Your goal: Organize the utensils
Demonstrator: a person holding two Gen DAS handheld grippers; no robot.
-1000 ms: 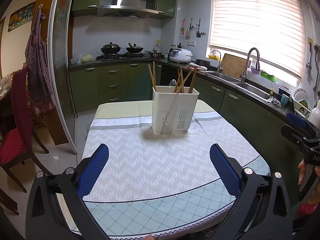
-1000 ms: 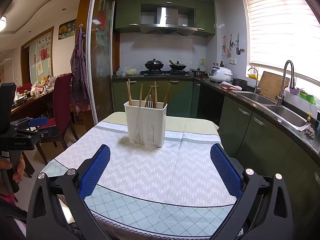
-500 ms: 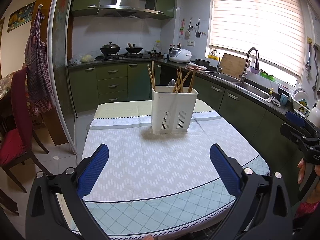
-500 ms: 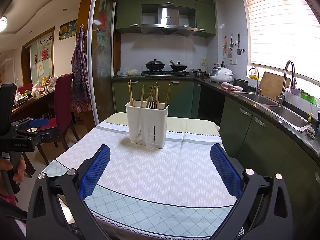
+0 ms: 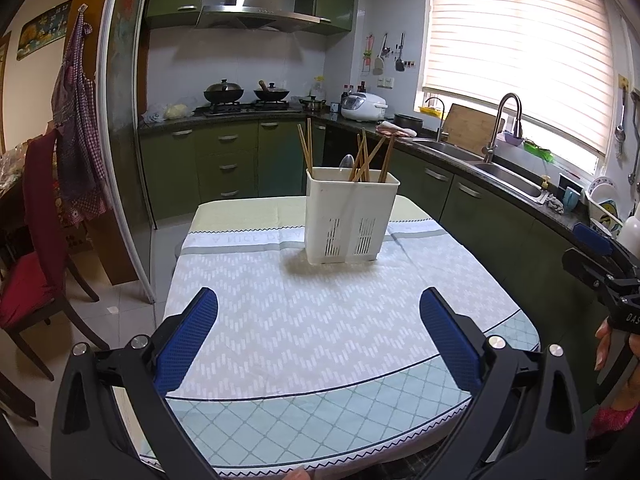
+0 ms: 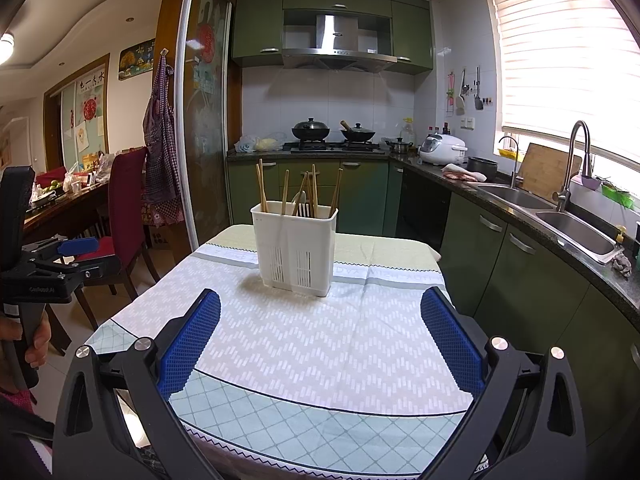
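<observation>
Utensil holder (image 5: pixel 352 216) with chopsticks (image 5: pixel 306 146) ahead, well apart from left gripper (image 5: pixel 318 330), right gripper (image 6: pixel 320 334); both spread wide, empty.

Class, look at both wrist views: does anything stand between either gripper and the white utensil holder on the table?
Nothing visible does. Only bare tablecloth lies between the left gripper, the right gripper and the utensil holder.

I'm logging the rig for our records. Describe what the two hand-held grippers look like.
Both match. The left hand-held gripper and the right hand-held gripper each have a black plastic frame with two angled fingers, lined with blue textured pads, and round silver bolt heads on the finger arms. Small white lettering sits on each body, too small to read. No cables show. A bare hand grips the left handle.
</observation>
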